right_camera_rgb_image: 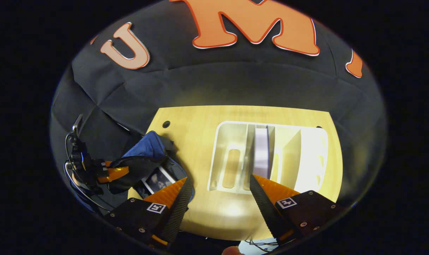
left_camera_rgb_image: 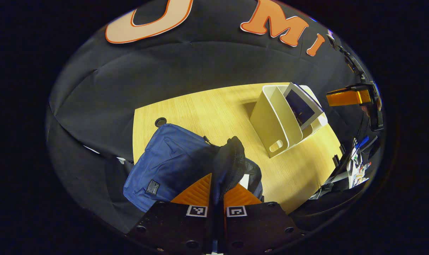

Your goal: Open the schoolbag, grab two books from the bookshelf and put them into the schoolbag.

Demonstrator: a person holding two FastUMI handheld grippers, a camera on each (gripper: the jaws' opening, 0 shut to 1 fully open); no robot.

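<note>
Left tongs [left_camera_rgb_image: 216, 187], seen in the left gripper view, are pinched tight on a dark fabric flap [left_camera_rgb_image: 230, 161] of the blue schoolbag [left_camera_rgb_image: 172, 163], the two fingers nearly meeting with the cloth bunched between them and lifted above the bag's body. The schoolbag lies on the near left part of the pale wooden bench [left_camera_rgb_image: 207, 109], close to a round cable hole [left_camera_rgb_image: 160, 122]. Farther right stands the cream bookshelf [left_camera_rgb_image: 276, 120], a divided rack, with a book [left_camera_rgb_image: 301, 106] leaning in one of its slots. At the right edge the right tongs [left_camera_rgb_image: 349, 97] hang in the air beyond the rack, well apart from the bag.

Right tongs [right_camera_rgb_image: 218, 193], in the right gripper view, stand wide open and hold nothing, poised over the bench [right_camera_rgb_image: 200, 141] just short of the bookshelf [right_camera_rgb_image: 232, 156]. A white-edged book [right_camera_rgb_image: 261, 152] stands upright in a middle compartment, nearly in line with the right-hand finger. To the left the schoolbag [right_camera_rgb_image: 145, 148] sits with its mouth pulled open by the left tongs [right_camera_rgb_image: 117, 172], which grip its dark flap; a book [right_camera_rgb_image: 159, 180] with a pictured cover lies inside the opening.
</note>
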